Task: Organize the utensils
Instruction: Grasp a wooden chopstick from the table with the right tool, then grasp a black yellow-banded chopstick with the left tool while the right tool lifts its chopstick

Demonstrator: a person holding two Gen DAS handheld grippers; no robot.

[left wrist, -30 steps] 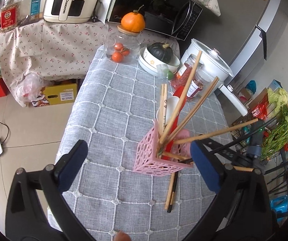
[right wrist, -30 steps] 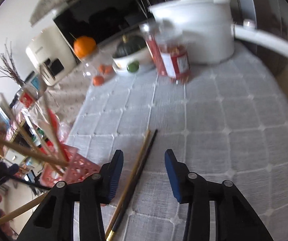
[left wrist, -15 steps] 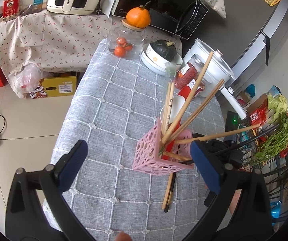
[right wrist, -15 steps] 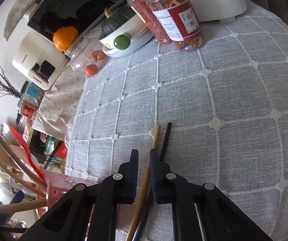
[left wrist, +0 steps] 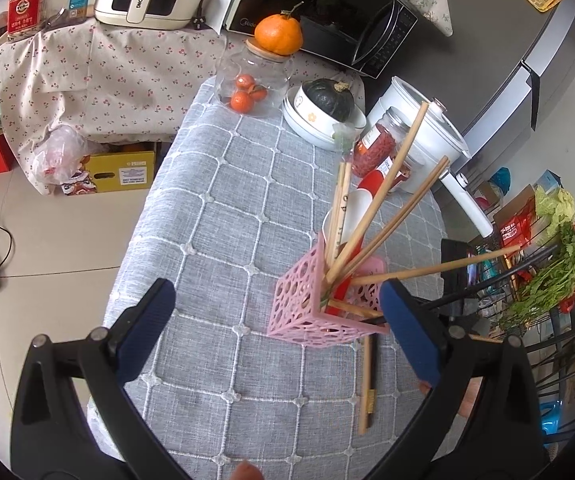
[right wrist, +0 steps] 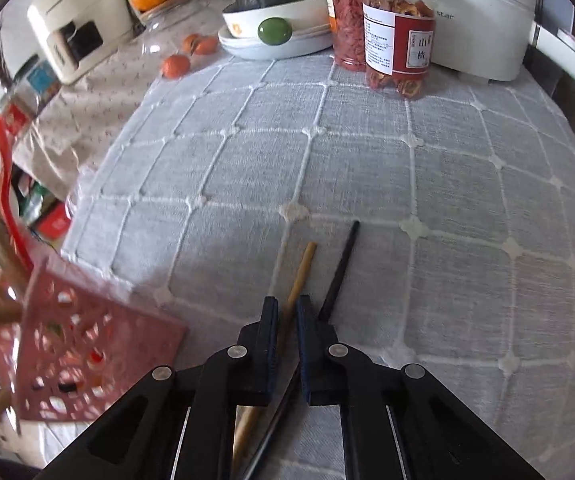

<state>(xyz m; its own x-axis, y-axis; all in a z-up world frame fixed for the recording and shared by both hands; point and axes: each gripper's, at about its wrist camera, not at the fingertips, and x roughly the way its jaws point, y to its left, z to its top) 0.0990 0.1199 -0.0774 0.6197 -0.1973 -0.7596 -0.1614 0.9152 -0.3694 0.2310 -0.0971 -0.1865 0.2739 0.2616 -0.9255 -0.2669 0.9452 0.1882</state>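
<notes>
On the grey quilted counter (right wrist: 427, 168) beside the pink holder (right wrist: 87, 344), the right claw (right wrist: 287, 320) is pinched shut on the wooden chopstick (right wrist: 301, 272), the left claw (left wrist: 275, 320) gapes empty, and the touching black chopstick (right wrist: 339, 268) could drag along when lifted.

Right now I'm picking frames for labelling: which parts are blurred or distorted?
Right wrist view: the pink basket at lower left is motion-smeared, the wooden chopstick sharp. Left wrist view: sharp, but fisheye bends the tablecloth grid; both views are vignetted black at the corners.
</notes>
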